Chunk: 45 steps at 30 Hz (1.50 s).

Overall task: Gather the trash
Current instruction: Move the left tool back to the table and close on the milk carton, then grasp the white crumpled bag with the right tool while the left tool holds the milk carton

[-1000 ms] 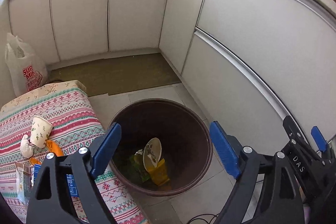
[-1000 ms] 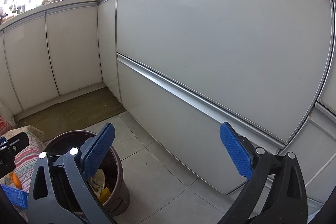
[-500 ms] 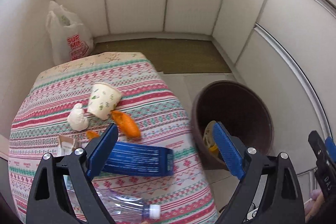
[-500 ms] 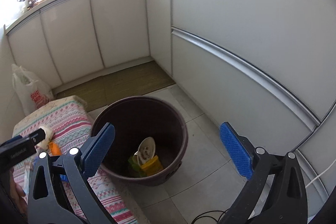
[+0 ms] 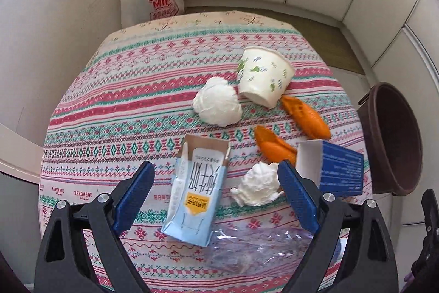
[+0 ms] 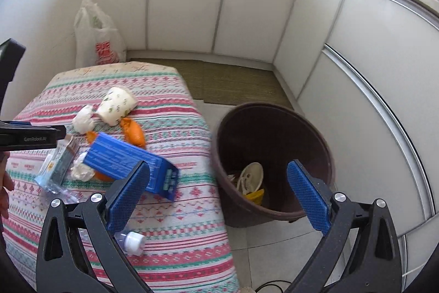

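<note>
- Two blue-padded claws gape wide, gripping nothing: left gripper (image 5: 215, 197) above the pale blue milk carton (image 5: 196, 195) on the striped patterned tablecloth (image 5: 131, 89).
- Only the right gripper (image 6: 218, 197) view shows the round brown bin's (image 6: 274, 133) contents, beside that cloth.

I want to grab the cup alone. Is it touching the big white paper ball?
Touching. In the left wrist view the tipped cup lies against the paper ball with no cloth showing between them.
</note>
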### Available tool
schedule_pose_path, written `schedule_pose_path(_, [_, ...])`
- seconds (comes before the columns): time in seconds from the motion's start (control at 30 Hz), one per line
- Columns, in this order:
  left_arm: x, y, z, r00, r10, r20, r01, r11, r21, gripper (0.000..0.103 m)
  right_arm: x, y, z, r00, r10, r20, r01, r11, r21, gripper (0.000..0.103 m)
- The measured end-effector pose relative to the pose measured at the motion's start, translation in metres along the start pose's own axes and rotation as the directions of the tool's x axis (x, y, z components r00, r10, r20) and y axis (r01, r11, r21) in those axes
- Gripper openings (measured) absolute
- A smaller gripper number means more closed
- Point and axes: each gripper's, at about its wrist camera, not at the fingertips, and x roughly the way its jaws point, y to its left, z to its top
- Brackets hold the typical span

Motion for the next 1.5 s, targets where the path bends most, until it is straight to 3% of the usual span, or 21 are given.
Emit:
schedule_pose_path(0.23, [0.039,0.021,-0.006,0.994,-0.046,-0.094,0.044,0.999,-0.02,0.089,0.006,0.041,0.004,0.999,0.037,-0.018,-0.039,0.996,-0.075,0.096])
schedule_pose_path(0.47, [0.066,0.024,-0.007,0.991,-0.059,-0.124,0.055,0.998,-0.04,0.087,0.016,0.064,0.009,0.998,0.057,-0.035,-0.06,0.994,-0.088,0.096])
schedule_pose_path(0.67, [0.078,0.028,-0.002,0.986,-0.075,-0.146,0.071,0.997,-0.035,0.063,0.027,0.076,0.015,0.996,0.068,-0.049,-0.072,0.994,-0.083,0.096])
schedule_pose_path(0.83, [0.073,0.031,-0.005,0.991,-0.065,-0.115,0.062,0.998,-0.026,0.061,0.031,0.087,0.019,0.995,0.08,-0.052,-0.085,0.992,-0.098,0.096])
schedule_pose_path(1.0, [0.04,0.054,-0.003,0.997,-0.056,-0.051,0.052,0.996,-0.077,0.06,0.037,0.099,0.029,0.993,0.103,-0.052,-0.108,0.99,-0.096,0.096])
schedule_pose_path(1.1, [0.003,0.081,0.0,0.996,-0.085,0.009,0.086,0.982,-0.167,0.06,0.038,0.108,0.04,0.991,0.123,-0.045,-0.127,0.987,-0.102,0.096])
schedule_pose_path(1.23, [-0.055,0.106,-0.006,0.991,-0.056,0.124,0.084,0.97,-0.23,0.06,0.041,0.126,0.056,0.983,0.178,-0.05,-0.182,0.977,-0.112,0.096])
schedule_pose_path(1.5, [-0.108,0.156,-0.029,0.965,-0.078,0.249,0.167,0.918,-0.359,0.06,0.082,0.201,0.094,0.943,0.268,-0.199,-0.299,0.943,-0.143,0.096])
